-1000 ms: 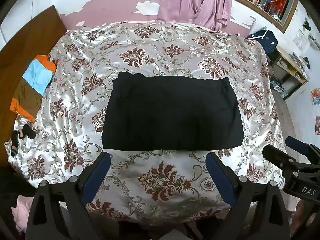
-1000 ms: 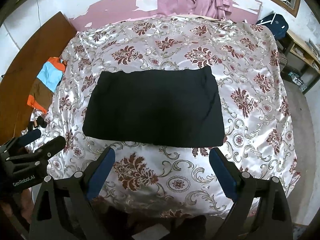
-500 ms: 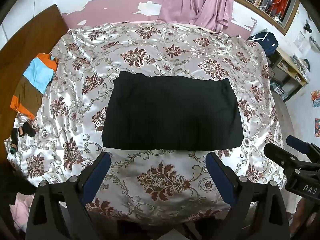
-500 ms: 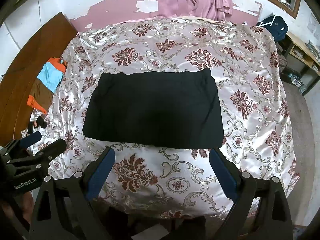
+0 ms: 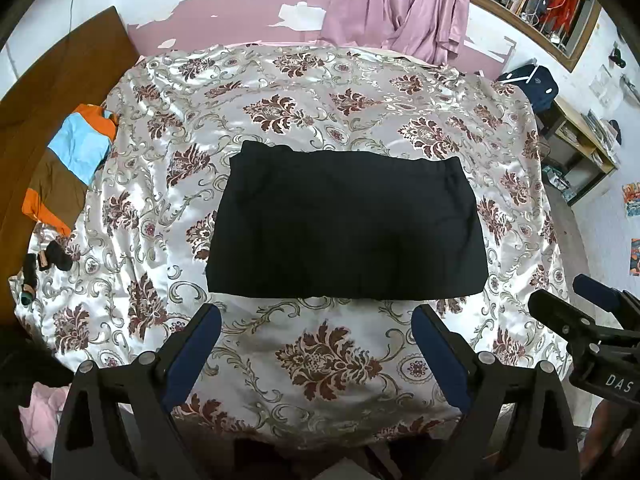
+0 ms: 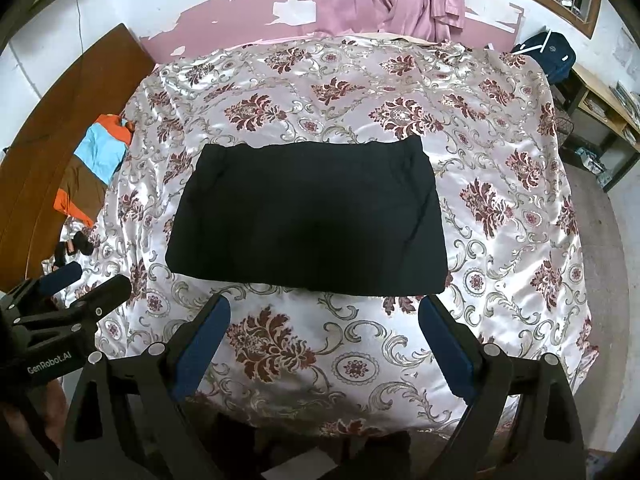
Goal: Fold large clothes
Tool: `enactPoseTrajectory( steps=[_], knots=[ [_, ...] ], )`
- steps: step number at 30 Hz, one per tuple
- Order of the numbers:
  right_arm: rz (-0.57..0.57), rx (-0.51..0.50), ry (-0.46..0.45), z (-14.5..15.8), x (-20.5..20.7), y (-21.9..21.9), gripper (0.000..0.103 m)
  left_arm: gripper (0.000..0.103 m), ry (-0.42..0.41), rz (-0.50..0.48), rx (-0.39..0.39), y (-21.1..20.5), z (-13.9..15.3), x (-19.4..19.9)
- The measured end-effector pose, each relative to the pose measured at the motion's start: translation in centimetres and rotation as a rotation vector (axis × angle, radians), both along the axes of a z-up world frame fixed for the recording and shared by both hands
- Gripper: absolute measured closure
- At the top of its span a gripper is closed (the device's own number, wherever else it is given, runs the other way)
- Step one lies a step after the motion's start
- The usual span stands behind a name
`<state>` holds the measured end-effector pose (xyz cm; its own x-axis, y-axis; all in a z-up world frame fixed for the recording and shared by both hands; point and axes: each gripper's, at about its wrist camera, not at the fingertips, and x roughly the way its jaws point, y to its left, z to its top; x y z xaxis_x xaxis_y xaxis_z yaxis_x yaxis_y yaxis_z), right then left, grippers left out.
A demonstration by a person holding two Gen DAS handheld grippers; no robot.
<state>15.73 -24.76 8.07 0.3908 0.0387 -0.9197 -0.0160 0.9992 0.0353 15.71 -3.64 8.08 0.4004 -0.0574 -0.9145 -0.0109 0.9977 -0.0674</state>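
Observation:
A black garment (image 5: pixel 346 224) lies folded into a flat rectangle on the middle of the bed; it also shows in the right wrist view (image 6: pixel 308 220). My left gripper (image 5: pixel 316 320) is open and empty, held above the bed's near edge, short of the garment's front hem. My right gripper (image 6: pixel 324 312) is open and empty at about the same height and distance. Each gripper shows from the side in the other's view: the right gripper (image 5: pixel 560 304) and the left gripper (image 6: pixel 92 280).
The bed has a shiny floral bedspread (image 5: pixel 320 92). A folded orange, blue and brown garment (image 5: pixel 68 164) lies at the bed's left edge by a wooden headboard (image 5: pixel 48 80). Pink clothes (image 5: pixel 400 4) hang on the far wall. A shelf (image 5: pixel 576 152) stands on the right.
Both grippers have drawn back and up a little from the bed, so the garment looks slightly smaller. The garment has not moved. Both grippers stay open.

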Motion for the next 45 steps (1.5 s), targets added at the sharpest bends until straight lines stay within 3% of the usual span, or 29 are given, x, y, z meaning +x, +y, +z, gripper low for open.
enactPoseTrajectory(
  steps=[35, 45],
  knots=[
    [-0.001, -0.002, -0.002, 0.06, -0.15, 0.07, 0.011, 0.007, 0.022, 0.011, -0.001, -0.37, -0.31, -0.29],
    [0.002, -0.001, 0.003, 0.06, 0.21, -0.32, 0.011, 0.000, 0.010, 0.062, -0.108, 0.40, -0.21, -0.08]
  ],
)
